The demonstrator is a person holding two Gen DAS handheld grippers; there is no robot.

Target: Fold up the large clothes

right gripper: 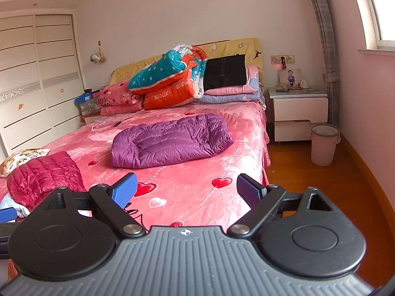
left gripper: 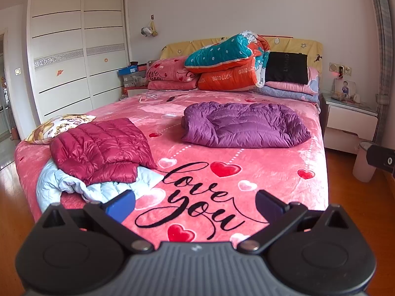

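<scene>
A purple down jacket (left gripper: 244, 124) lies folded in the middle of the pink bed (left gripper: 271, 172); it also shows in the right wrist view (right gripper: 170, 139). A dark red down jacket (left gripper: 101, 148) lies folded at the bed's near left on a light blue garment (left gripper: 103, 187); the red jacket also shows in the right wrist view (right gripper: 42, 175). My left gripper (left gripper: 195, 203) is open and empty, above the foot of the bed. My right gripper (right gripper: 186, 190) is open and empty, near the bed's foot, further right.
Folded quilts and pillows (left gripper: 227, 61) pile at the headboard. A patterned cushion (left gripper: 59, 127) sits at the left edge. A wardrobe (left gripper: 74, 49) stands left. A nightstand (right gripper: 300, 108) and a pink bin (right gripper: 323, 144) stand right on the wooden floor (right gripper: 308, 185).
</scene>
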